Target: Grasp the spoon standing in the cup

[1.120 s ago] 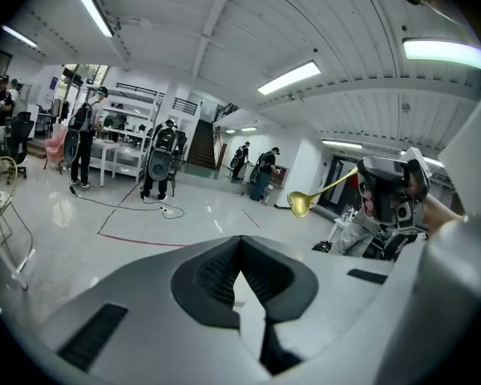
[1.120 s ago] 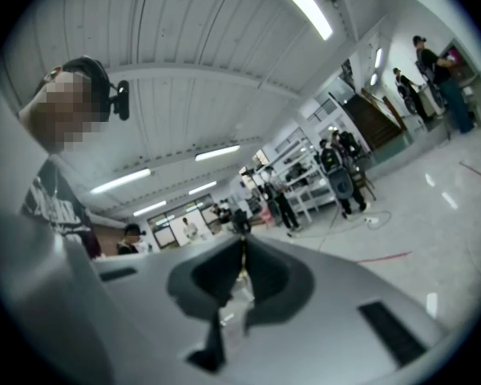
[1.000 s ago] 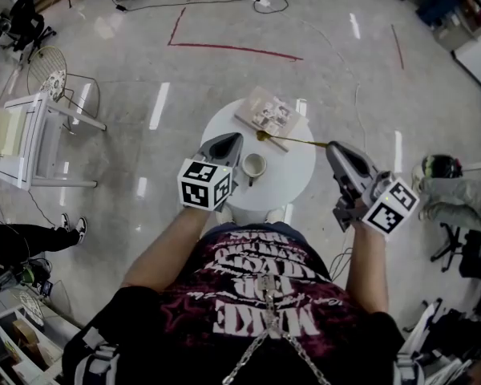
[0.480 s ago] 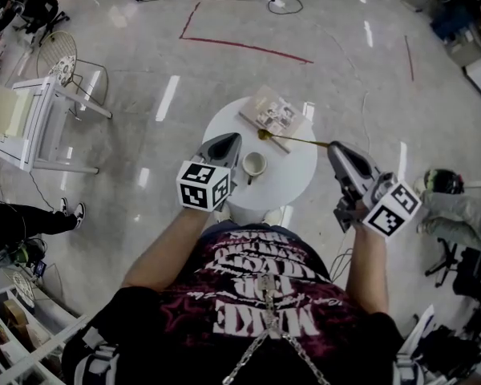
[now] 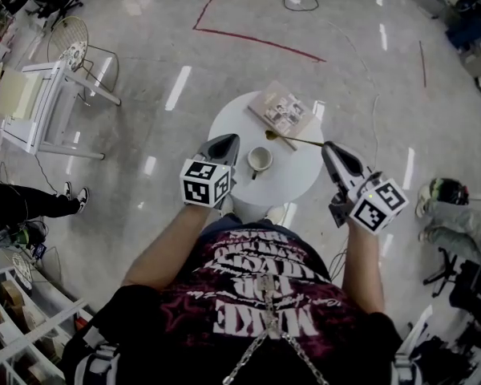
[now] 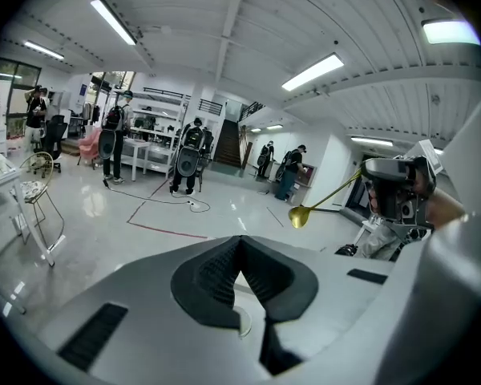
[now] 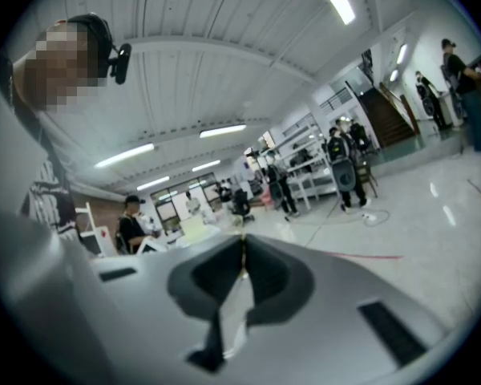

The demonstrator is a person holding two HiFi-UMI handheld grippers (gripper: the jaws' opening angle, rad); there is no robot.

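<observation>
A white cup (image 5: 259, 160) stands on the small round white table (image 5: 295, 176), and no spoon is in it. The gold spoon (image 5: 293, 139) hangs level above the table's far right part, bowl pointing left. My right gripper (image 5: 326, 145) is shut on the end of its handle; in the right gripper view the thin handle (image 7: 242, 245) shows pinched between the jaws of the right gripper (image 7: 242, 251). In the left gripper view the spoon (image 6: 300, 214) is in the air at right. My left gripper (image 5: 230, 138) is shut and empty, just left of the cup; in its own view the left gripper (image 6: 240, 245) shows closed jaws.
A book (image 5: 283, 111) lies on the table's far edge. A white chair (image 5: 40, 103) stands at far left on the glossy floor, which has red tape lines (image 5: 256, 42). Several people stand at benches in the background. Someone's legs (image 5: 32, 205) are at the left.
The head view has drifted, so the table sits a little higher and further right. My right gripper's rear has swung slightly left; the spoon stays held above the table. The left gripper has hardly moved.
</observation>
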